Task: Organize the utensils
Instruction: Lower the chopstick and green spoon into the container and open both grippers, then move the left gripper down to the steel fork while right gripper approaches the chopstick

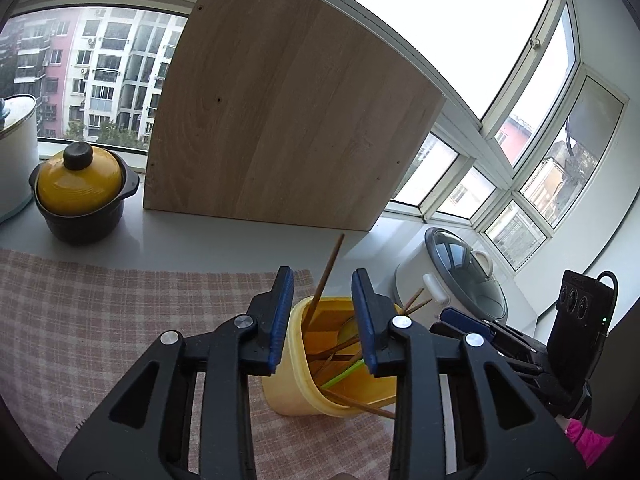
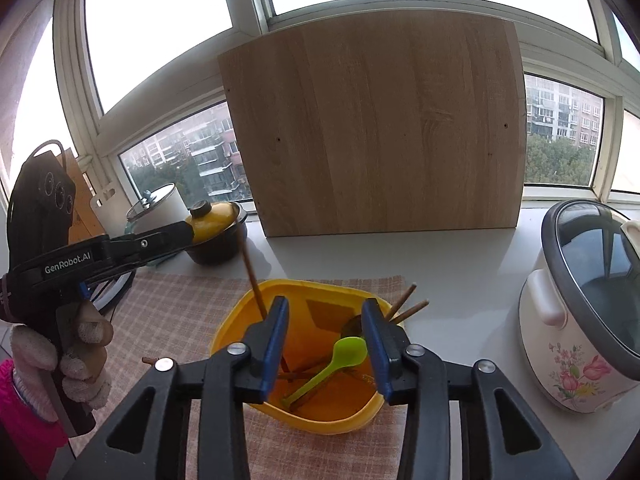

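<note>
In the left wrist view, the left claw (image 1: pixel 322 320) stood released and empty just above the yellow holder (image 1: pixel 296 384) on the checked cloth (image 1: pixel 80 320), one chopstick (image 1: pixel 326 276) leaning up between its fingers. The right claw (image 1: pixel 464 322) lay close at the right.

In the right wrist view, the right claw (image 2: pixel 326 340) hung released directly over the holder's mouth, nearer to the green spoon (image 2: pixel 334 364), whose handle slanted toward the lower left. The rice cooker (image 2: pixel 580 320) stood well apart on the counter (image 2: pixel 460 264).

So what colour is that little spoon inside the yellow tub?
Bright lime green. The spoon shows best in the right wrist view.
</note>
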A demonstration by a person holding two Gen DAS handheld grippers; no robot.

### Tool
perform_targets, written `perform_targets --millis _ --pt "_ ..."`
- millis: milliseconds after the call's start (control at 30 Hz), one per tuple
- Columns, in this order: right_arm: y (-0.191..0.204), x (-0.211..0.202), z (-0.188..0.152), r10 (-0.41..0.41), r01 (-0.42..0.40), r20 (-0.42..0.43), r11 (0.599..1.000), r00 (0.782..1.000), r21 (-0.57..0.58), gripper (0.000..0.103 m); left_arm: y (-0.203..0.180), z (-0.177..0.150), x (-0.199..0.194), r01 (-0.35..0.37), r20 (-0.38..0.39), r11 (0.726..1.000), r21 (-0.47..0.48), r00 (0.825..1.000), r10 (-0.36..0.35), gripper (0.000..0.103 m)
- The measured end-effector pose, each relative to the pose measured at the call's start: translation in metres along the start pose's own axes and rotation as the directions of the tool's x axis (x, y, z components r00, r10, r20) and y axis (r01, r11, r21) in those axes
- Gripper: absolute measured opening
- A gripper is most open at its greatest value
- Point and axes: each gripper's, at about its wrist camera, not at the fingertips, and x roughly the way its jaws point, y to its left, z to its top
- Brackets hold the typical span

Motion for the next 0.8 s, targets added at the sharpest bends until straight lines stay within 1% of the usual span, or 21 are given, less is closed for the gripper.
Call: perform_targets --millis 67,133,233,333,467,533,600,700,800 --pt "0.004 -0.006 -0.003 0.01 -0.01 0.006 1.0 1.0 0.005 0.057 -0.001 -0.002 -0.016 -0.016 0.017 1.0 0.011 1.0 0.016 0.03" --pt "0.009 -0.012 -0.008 0.018 -0.018 0.01 1.0 1.0 0.004 0.063 0.0 -0.004 -0.032 -0.029 0.032 1.0 0.009 0.999 0.028 0.03" --pt "0.016 -0.021 -0.012 0.026 -0.026 0.014 1.0 1.0 -0.004 0.063 -0.001 -0.01 -0.055 -0.07 0.041 0.997 0.022 0.997 0.069 0.03" --pt "0.021 -0.031 -0.018 0.042 -0.042 0.011 0.999 0.999 -0.006 0.068 0.001 -0.019 -0.075 -0.112 0.044 0.993 0.031 0.993 0.111 0.03" --pt "0.028 -0.044 -0.025 0.059 -0.058 0.004 0.998 0.998 -0.026 0.07 0.011 -0.036 -0.099 -0.2 0.035 0.98 0.005 0.979 0.2 0.03" --pt "0.032 -0.049 -0.029 0.066 -0.065 0.009 0.997 0.998 -0.036 0.073 0.016 -0.049 -0.109 -0.247 0.016 0.969 0.0 0.969 0.247 0.03" --pt "0.037 -0.054 -0.033 0.091 -0.09 0.004 0.995 0.996 -0.048 0.075 0.023 -0.064 -0.119 -0.283 -0.002 0.959 -0.012 0.959 0.283 0.03" --pt "0.046 -0.057 -0.04 0.124 -0.125 -0.007 0.99 0.992 -0.068 0.077 0.036 -0.088 -0.128 -0.301 -0.048 0.952 -0.054 0.953 0.299 0.03" --pt "0.059 -0.058 -0.049 0.155 -0.157 -0.033 0.982 0.987 -0.102 0.077 0.046 -0.114 -0.136 -0.332 -0.072 0.94 -0.078 0.942 0.327 0.03"
